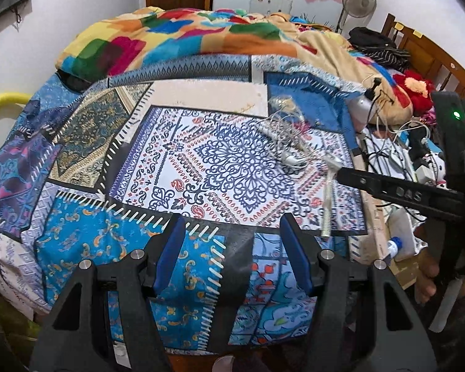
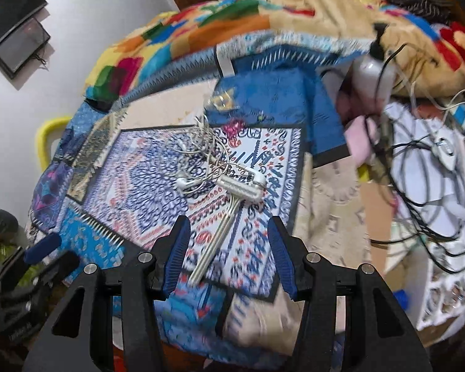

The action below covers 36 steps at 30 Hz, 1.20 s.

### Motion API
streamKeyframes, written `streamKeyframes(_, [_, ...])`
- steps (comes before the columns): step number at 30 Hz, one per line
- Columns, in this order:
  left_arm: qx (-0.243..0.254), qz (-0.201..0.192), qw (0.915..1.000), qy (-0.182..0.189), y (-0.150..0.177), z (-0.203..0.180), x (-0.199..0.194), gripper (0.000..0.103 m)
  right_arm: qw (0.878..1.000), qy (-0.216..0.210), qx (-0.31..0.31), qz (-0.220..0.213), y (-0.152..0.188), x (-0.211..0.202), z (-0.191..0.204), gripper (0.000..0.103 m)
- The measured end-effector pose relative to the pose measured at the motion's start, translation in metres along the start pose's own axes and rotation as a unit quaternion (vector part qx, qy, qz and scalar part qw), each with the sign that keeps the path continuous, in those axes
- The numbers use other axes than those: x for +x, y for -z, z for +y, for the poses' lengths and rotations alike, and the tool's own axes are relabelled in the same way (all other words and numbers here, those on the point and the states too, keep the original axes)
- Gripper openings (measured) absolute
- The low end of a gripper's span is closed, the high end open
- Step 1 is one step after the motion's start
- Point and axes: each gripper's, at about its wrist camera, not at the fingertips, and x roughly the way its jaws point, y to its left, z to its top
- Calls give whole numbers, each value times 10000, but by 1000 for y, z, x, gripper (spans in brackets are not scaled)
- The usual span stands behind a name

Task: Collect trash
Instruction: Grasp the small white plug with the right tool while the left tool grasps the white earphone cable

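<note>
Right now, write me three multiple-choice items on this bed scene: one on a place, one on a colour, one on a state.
1. Where does the white plastic disposable razor lie?
A. on the patterned blue-and-white patchwork bedspread
B. on the floor
C. in a bin

2. What colour are the pads of the right gripper?
A. red
B. blue
C. yellow

3. How does the left gripper stand?
A. shut on the razor
B. shut on a cable
C. open, holding nothing

Key: 1 A, the razor rests flat on the bedspread beside the tangled white earphones; 2 B, both pads show blue; 3 C, only bedspread shows between its jaws.
</note>
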Motion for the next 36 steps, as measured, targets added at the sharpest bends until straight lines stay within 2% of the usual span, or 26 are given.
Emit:
streamKeyframes(5, [-9, 96, 10000, 11, -1, 4, 20, 62, 9998, 67, 119, 111, -8, 32, 0, 47])
streamKeyframes(6, [-7, 100, 9999, 11, -2, 4, 22, 62, 9999, 128, 96, -10, -8, 32, 2, 46])
streamKeyframes(7, [-10, 106, 9999, 14, -3, 4, 24, 62, 9996, 255, 21, -105, -8, 32, 5, 42])
streamKeyframes(8, [-21, 113, 9999, 19, -5, 4, 27, 62, 9993, 338, -77, -117, -8, 34, 8, 31])
streamKeyframes(12, [-60, 100, 9998, 164, -14, 1, 31, 62, 9954, 789, -454, -301, -3, 36, 16, 11])
streamKeyframes(15, [-78, 77, 9993, 371, -26, -7, 37, 62, 9978, 478, -384, -271, 2, 29, 8, 9])
streamKeyframes(24, [-70, 187, 9968, 778, -66, -39, 74, 62, 9979, 281, -268, -521, 12, -7, -4, 6])
streamKeyframes(33, [-181, 248, 9984, 485, -89, -61, 123, 62, 9953, 388, -171, -876, -3, -20, -15, 6])
streamKeyframes(35, [-166, 219, 9988, 410, -90, -63, 128, 57, 9946, 405, -151, -939, -4, -23, -17, 6])
streamKeyframes(36, [-149, 206, 9989, 402, -89, -64, 130, 40, 9943, 411, -134, -973, -6, -24, -18, 6])
